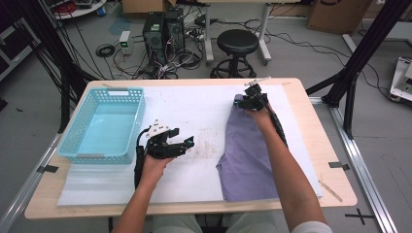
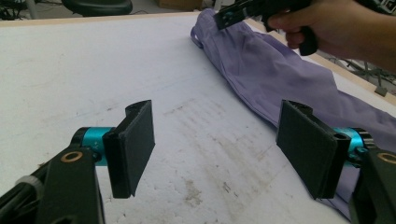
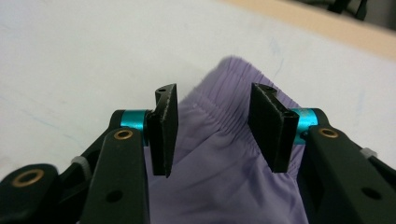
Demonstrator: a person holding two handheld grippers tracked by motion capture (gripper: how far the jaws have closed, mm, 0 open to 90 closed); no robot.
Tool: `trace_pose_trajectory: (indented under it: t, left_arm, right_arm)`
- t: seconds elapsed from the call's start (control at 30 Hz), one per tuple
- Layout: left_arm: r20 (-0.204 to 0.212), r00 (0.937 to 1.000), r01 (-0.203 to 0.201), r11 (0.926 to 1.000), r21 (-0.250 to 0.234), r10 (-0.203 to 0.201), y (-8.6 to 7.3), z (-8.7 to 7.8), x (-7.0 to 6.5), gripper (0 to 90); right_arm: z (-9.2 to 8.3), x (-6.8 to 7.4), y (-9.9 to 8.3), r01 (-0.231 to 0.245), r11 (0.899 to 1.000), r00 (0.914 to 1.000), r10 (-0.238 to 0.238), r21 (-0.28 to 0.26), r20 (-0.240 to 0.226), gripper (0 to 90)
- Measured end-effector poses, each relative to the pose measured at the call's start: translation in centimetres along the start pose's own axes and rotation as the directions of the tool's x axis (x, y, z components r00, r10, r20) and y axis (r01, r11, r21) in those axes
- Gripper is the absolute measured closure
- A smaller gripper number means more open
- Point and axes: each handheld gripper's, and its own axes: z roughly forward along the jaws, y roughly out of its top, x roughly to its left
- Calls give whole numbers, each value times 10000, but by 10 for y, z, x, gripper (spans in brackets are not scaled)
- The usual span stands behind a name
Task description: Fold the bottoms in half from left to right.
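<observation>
Elastic waistband [image 3: 219, 116] of purple shorts [image 1: 245, 150] between right gripper's [image 3: 212, 128] parted jaws; left gripper [image 1: 187, 142] wide apart.

A sheet [image 1: 204, 104] is spread over most of the table [image 1: 311, 116]. A basket [image 1: 104, 124] is set on the sheet near the far left corner. A garment [image 1: 245, 155] is laid along the right half, stretched from near the far edge down toward the near edge. The left gripper [image 1: 187, 143] is held above the sheet's middle, between basket and garment. The right gripper [image 1: 243, 101] is placed over the garment's far end. A stool [image 1: 237, 43] is seen beyond the far edge.
</observation>
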Motion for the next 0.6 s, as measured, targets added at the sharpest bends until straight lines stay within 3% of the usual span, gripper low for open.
trace_pose_trajectory:
  t: [0.1, 0.27, 0.37, 0.47, 0.57, 0.6]
  left_arm:
    - [20, 10000, -34, 10000, 17, 34, 0, -1, 0, 279]
    - [-16, 10000, 52, 10000, -12, -52, 0, -1, 2, 279]
    - [-50, 10000, 86, 10000, -21, -86, -1, -1, 4, 279]
    - [2, 10000, 81, 10000, -28, -81, -1, 0, 5, 279]
    - [19, 10000, 92, 10000, -27, -92, -1, 0, 6, 279]
    - [6, 9999, 127, 9999, -53, -127, -1, 0, 6, 279]
  right_arm:
    - [15, -1, -1, -460, 9983, 9988, 465, 351, -120, 549]
    - [37, 7, -6, -142, 9985, 9999, 141, 529, 30, 571]
    - [41, 8, -7, -82, 9992, 9999, 78, 379, 111, 569]
    - [31, 5, -5, -95, 9995, 9997, 102, 291, -219, 472]
    - [12, -9, -6, -633, 9978, 9960, 619, -202, -649, 466]
    - [4, -16, -6, -766, 9964, 9956, 745, -370, -560, 467]
